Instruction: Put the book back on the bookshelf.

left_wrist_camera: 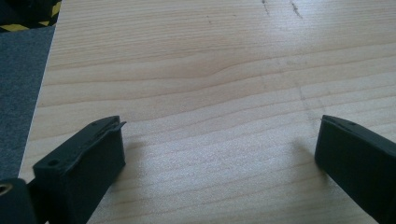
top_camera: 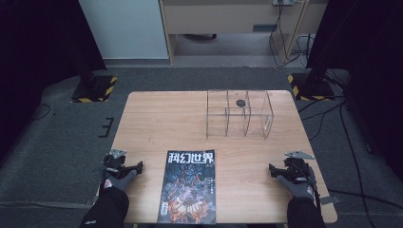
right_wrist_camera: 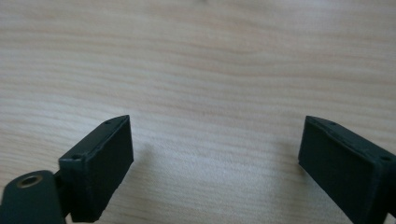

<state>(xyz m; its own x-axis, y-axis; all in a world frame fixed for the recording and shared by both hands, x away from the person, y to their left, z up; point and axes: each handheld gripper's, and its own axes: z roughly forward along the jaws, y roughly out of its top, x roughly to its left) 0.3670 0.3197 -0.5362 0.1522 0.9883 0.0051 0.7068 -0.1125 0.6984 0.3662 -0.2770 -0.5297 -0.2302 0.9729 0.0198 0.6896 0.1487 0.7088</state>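
High view: I've got my left tongs (top_camera: 138, 166) resting on the wooden counter (top_camera: 161, 118) at abt 8 o'clock, my right tongs (top_camera: 272, 168) at abt 4 o'clock, both pointing in twd the middle. Betw them, at 6 o'clock, the magazine (top_camera: 189, 186) lies flat, dark cover up, its near edge at the counter's near edge. Left tongs sit near its left edge w/ a strip of bare wood betw; right tongs are well apart from its right edge. Neither touches it. At abt 1 o'clock stands a clear box (top_camera: 239, 114) w/ compartments; a small dark round thing (top_camera: 240, 102) sits in its middle part, can't tell what it is.

Left gripper view: my left tongs (left_wrist_camera: 219, 128) stand wide, nothing betw the jaws, just bare counter (left_wrist_camera: 196, 60) w/ a few faint marks. Grey carpet (left_wrist_camera: 18, 93) shows past the counter's edge at 9 o'clock.

Right gripper view: my right tongs (right_wrist_camera: 217, 126) stand wide too, empty, bare wood grain of the counter (right_wrist_camera: 201, 56) betw and beyond the jaws.
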